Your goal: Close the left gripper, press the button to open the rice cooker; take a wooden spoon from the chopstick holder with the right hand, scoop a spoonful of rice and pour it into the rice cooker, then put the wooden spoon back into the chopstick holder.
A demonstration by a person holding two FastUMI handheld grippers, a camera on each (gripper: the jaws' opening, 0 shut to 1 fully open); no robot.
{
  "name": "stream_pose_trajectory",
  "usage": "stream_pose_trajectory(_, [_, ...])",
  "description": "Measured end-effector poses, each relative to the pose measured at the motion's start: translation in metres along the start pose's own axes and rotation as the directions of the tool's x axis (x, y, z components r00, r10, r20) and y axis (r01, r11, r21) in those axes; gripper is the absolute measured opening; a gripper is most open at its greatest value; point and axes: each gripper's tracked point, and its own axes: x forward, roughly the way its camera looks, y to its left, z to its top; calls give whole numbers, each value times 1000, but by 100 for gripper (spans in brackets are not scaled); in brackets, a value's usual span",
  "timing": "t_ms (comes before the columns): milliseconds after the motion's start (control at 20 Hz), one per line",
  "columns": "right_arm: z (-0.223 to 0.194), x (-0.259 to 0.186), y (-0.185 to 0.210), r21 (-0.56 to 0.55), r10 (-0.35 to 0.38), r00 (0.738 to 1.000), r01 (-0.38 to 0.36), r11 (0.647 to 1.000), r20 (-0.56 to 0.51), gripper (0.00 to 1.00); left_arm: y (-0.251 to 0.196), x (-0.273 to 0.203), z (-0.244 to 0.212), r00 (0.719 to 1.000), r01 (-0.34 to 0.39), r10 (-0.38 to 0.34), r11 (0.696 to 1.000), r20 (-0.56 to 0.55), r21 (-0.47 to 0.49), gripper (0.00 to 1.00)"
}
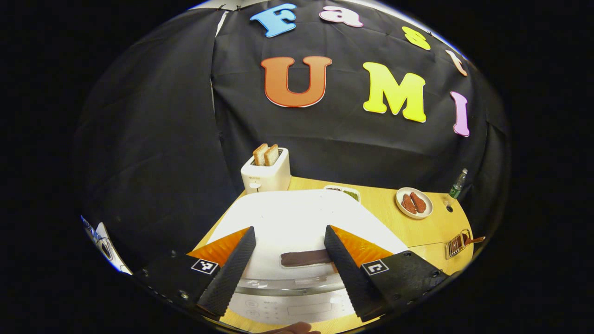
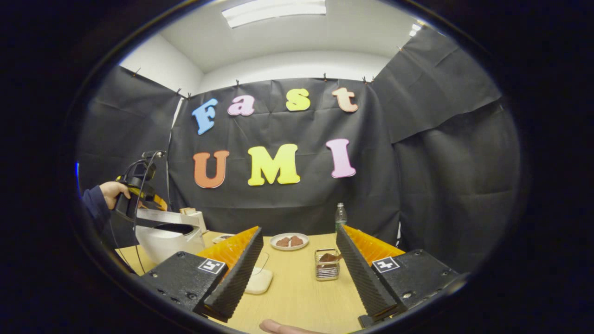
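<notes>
Both tongs gape wide and hold nothing. Our left gripper (image 1: 290,264) hangs just above the rice cooker (image 1: 297,222), fingers straddling the dark button (image 1: 306,258) at its front edge; whether they touch it, we cannot tell. The cooker is white. Our right gripper (image 2: 299,273) hovers right of it, the chopstick holder (image 2: 327,265) and wooden spoon (image 2: 330,256) beyond its fingers.

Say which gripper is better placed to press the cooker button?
Left. The left gripper hangs right over the rice cooker, open; the right gripper faces the holder.
</notes>
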Motion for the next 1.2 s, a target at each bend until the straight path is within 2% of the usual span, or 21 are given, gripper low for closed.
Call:
stream_pose_trajectory(200, [-8,2,8,-2,22,999,-22,1000,-25,100,-3,7,-13,999,17,-17,1000,-29,10,96])
stream_pose_trajectory(550, [-16,10,9,-2,15,999,-15,1000,-42,99,-7,21,-36,995,16,-13,1000,-99,27,97])
stream_pose_trajectory(1200, [-36,23,18,-12,28,996,-29,1000,-80,100,-9,34,-40,996,39,-37,999,-79,31,98])
